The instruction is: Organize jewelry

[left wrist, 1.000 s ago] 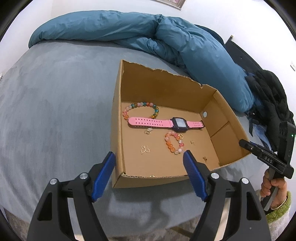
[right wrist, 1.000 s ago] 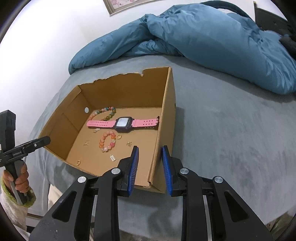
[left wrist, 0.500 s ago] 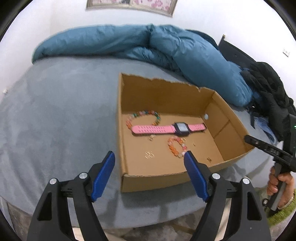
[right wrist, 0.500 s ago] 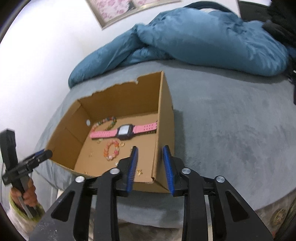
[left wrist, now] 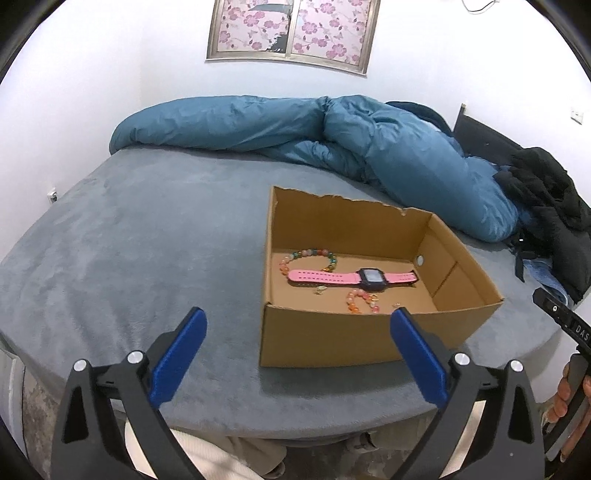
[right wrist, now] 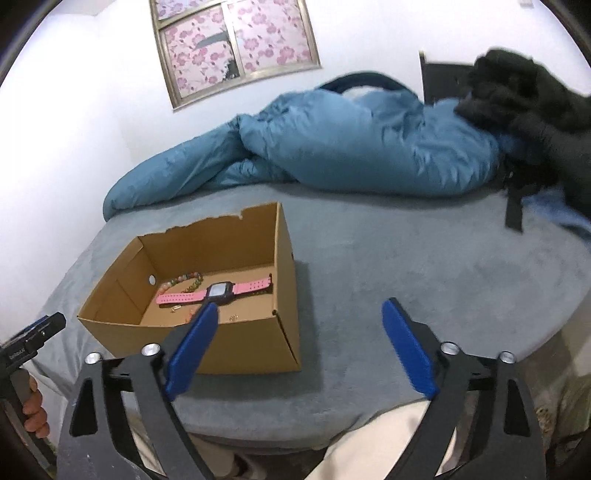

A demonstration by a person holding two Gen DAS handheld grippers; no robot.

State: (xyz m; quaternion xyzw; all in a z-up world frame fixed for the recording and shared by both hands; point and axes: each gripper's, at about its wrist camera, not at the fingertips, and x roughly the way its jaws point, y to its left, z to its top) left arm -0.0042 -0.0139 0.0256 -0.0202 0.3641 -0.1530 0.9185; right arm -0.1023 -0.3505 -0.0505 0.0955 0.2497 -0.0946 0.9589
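An open cardboard box [left wrist: 332,339] sits on the grey bed. It holds a pink watch [left wrist: 351,277], a multicoloured bead bracelet [left wrist: 306,254], a small orange bead bracelet [left wrist: 360,301] and tiny gold pieces [left wrist: 319,291]. My left gripper [left wrist: 297,314] hovers before the box's near wall, its jaws opening wide with nothing between them. My right gripper [right wrist: 300,304] is held back from the box's [right wrist: 240,343] right corner, its jaws also opening and nothing between them. The watch [right wrist: 218,291] shows past its left finger.
A rumpled blue duvet [left wrist: 332,136] lies across the back of the grey bed cover [left wrist: 129,258]. Black clothing [left wrist: 546,206] is piled at the right. A floral-patterned window [left wrist: 291,29] is on the white wall. The person's light trousers [right wrist: 388,443] show below the bed edge.
Both grippers drew back and up from the box, and the views tilted up to show the window. The right jaws, narrow about the box's near corner, spread wide. The left jaws widened a little.
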